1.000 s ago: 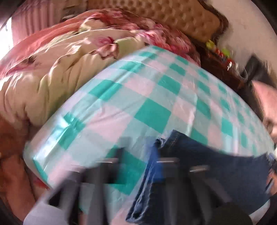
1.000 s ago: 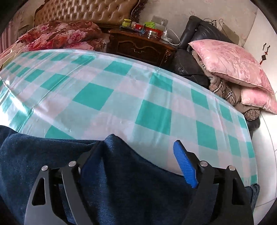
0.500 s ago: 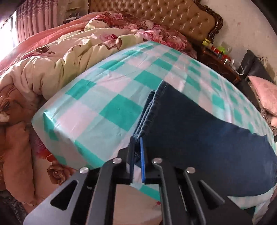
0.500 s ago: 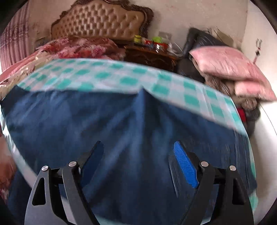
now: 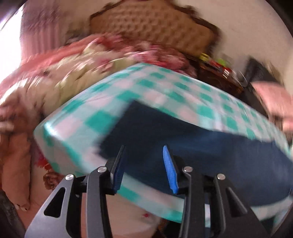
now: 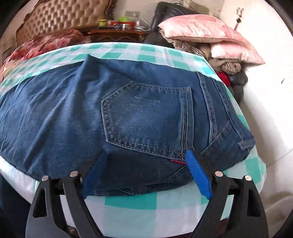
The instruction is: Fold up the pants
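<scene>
Dark blue jeans [image 6: 128, 109] lie folded lengthwise on a teal-and-white checked table [image 6: 164, 203], back pocket [image 6: 146, 117] facing up. My right gripper [image 6: 146, 164] is open, its blue pads [image 6: 198, 175] straddling the near edge of the seat, just below the pocket. In the blurred left wrist view the jeans [image 5: 192, 139] stretch across the table [image 5: 77, 117]. My left gripper [image 5: 142, 164] is open and empty, just off the near edge of the legs.
A quilted headboard [image 6: 64, 16] and floral bedding [image 5: 73, 73] lie behind and left of the table. A dark wooden nightstand [image 6: 117, 34] with small items stands at the back. Pink pillows [image 6: 210, 36] are piled on clothes to the right.
My left gripper has opened, letting go of the jeans' edge, and is moving, with heavy blur. My right gripper has pulled back towards the near edge; the jeans now lie flat with the pocket showing.
</scene>
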Tool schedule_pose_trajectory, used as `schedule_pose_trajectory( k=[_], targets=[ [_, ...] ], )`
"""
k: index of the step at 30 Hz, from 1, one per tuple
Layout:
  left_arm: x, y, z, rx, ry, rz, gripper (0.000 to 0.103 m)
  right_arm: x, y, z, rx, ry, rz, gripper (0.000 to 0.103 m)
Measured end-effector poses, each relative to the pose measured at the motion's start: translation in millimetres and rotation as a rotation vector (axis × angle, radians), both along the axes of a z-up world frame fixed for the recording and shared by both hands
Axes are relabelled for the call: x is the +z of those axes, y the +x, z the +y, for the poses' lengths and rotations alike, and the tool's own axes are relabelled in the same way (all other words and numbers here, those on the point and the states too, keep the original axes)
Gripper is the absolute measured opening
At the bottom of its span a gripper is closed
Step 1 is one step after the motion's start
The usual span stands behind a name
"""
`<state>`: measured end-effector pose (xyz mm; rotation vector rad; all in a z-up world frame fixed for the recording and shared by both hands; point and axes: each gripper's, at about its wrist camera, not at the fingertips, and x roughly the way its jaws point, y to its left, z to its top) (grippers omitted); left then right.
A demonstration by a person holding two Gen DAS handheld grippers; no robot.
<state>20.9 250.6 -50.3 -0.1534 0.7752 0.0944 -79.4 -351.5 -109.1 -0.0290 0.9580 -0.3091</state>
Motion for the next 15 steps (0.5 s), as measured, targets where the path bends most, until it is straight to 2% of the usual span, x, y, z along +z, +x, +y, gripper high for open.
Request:
schedule_pose_trajectory(
  k=[1,3,7,9,11,13,15],
  targets=[
    [2.2,-3.1,-35.2,-0.068,0.026,-0.031,0.040,-0.6,0.3,-0.3,-0.006,-0.002,0.000,0.087],
    [-0.3,-6.6,-99.7,-0.169,0.050,-0.039,0.040,-1.3,1.0,-1.6,-0.017,0.004,0.001,0.088],
    [-16.5,-3.8,-210.3,-0.314,0.029,0.024,0.040,-2.4,0.4,-3.1,-0.030,0.015,0.005,0.088],
    [-23.5,-4.3,-258.1,-0.389,0.044,0.026,0.040,-2.8,-1.3,-2.9,-0.034,0.021,0.002,0.088],
    [-35.5,-3.3,-291.3,-0.432,0.050,0.056,0.040,-3.1,-2.4,-4.4,-0.041,0.039,-0.001,0.088],
    [-53.0,1.8,-317.3,-0.476,0.030,0.125,0.042,-3.1,-2.9,-4.8,-0.040,0.044,0.000,0.088],
    [-64.0,2.2,-330.5,-0.476,0.081,0.155,0.042,-3.2,-2.0,-5.2,-0.039,0.047,-0.001,0.088]
  ],
)
